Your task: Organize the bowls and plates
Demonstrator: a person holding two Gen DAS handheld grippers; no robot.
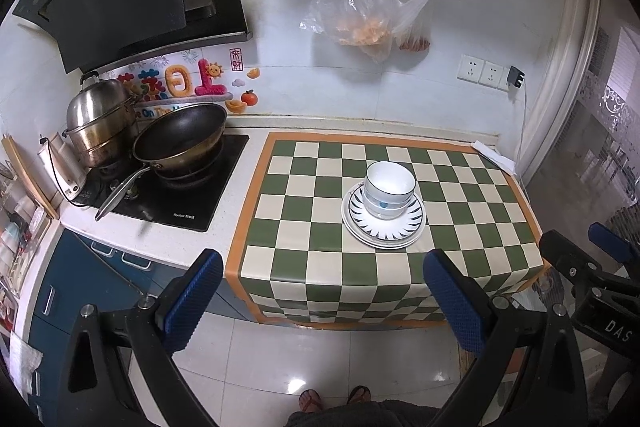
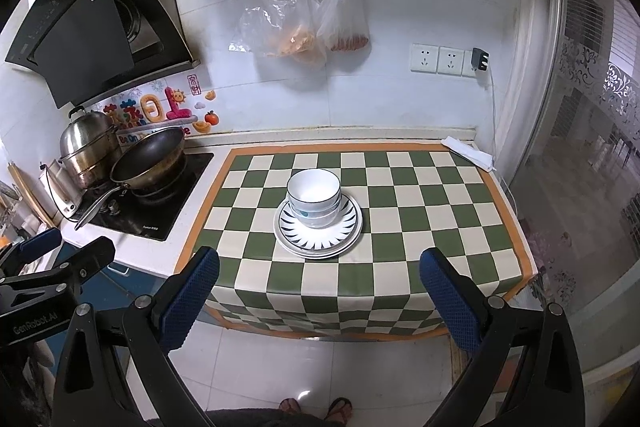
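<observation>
White bowls (image 1: 390, 189) with a dark rim are nested in a stack on stacked plates (image 1: 384, 227) with a dark leaf pattern, on the green and cream checked cloth (image 1: 320, 267). The same bowls (image 2: 314, 197) and plates (image 2: 320, 237) show in the right wrist view. My left gripper (image 1: 322, 303) is open and empty, held back over the floor in front of the counter. My right gripper (image 2: 318, 301) is open and empty too, also short of the counter edge. The right gripper's body shows at the right edge of the left wrist view (image 1: 592, 267).
A black wok (image 1: 180, 139) and a steel steamer pot (image 1: 100, 123) sit on the hob at the left. Plastic bags (image 1: 360, 19) hang from a wall rail. A folded white cloth (image 2: 468, 153) lies at the counter's back right. A glass door is on the right.
</observation>
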